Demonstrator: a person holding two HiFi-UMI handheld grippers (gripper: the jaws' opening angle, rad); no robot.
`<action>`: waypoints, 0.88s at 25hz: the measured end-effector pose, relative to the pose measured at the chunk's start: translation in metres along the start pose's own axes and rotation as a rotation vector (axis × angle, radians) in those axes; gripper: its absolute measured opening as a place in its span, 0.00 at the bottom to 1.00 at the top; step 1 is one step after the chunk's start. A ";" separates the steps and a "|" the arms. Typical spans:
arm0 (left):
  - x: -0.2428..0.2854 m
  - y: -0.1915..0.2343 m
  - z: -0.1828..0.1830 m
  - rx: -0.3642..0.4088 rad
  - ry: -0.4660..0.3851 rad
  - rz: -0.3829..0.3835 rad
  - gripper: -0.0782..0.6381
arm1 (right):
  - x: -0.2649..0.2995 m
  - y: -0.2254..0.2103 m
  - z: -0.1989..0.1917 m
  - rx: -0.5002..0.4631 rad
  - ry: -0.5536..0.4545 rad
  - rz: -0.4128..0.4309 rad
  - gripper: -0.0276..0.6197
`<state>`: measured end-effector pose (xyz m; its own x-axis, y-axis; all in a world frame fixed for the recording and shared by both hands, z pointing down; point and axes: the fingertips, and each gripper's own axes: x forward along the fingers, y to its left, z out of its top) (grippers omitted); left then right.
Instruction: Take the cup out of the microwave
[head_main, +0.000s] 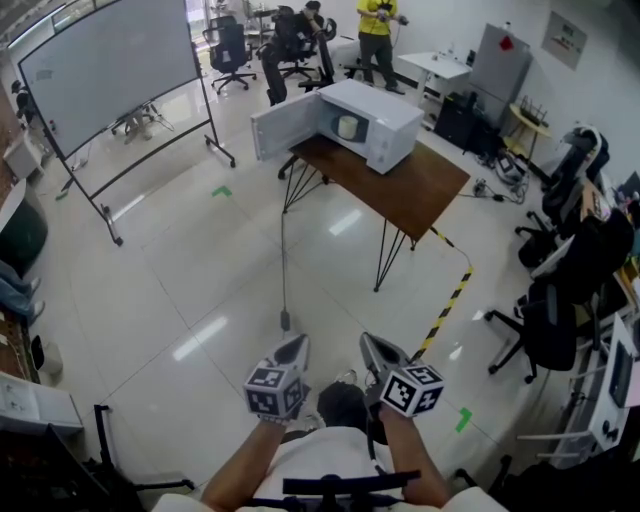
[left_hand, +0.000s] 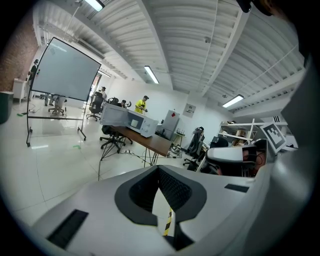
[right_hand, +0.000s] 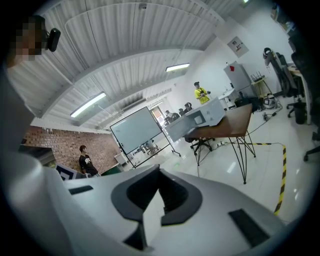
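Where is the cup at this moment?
In the head view the cup sits inside the open microwave, near the top centre, which stands on the brown table; its door hangs open to the left.

My left gripper (head_main: 296, 345) and right gripper (head_main: 370, 345): light grey shells, black inside the jaws, black-and-white square patterns at the rear; microwave (head_main: 385, 125) white, cup (head_main: 347, 127) pale cream; table (head_main: 420, 190) brown top, black legs; floor (head_main: 200, 280) glossy white tile, yellow-black striped tape (head_main: 447, 300), green marks (head_main: 221, 191); whiteboard (head_main: 110, 60) pale grey, black frame; person (head_main: 377, 20) in yellow top; brick wall (right_hand: 55, 140) red-brown
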<state>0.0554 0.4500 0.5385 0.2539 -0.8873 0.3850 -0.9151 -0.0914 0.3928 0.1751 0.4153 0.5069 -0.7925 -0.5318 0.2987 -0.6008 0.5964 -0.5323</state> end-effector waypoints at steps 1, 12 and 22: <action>0.003 0.002 0.002 0.000 0.002 0.001 0.11 | 0.004 -0.002 0.001 0.003 0.001 0.000 0.06; 0.058 0.028 0.039 0.016 -0.020 0.005 0.11 | 0.062 -0.030 0.031 0.008 0.006 0.019 0.06; 0.129 0.056 0.084 0.004 -0.021 0.021 0.11 | 0.124 -0.071 0.081 0.016 0.012 0.020 0.06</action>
<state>0.0105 0.2922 0.5397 0.2276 -0.8984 0.3755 -0.9214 -0.0739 0.3815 0.1285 0.2583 0.5177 -0.8057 -0.5122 0.2974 -0.5830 0.5974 -0.5506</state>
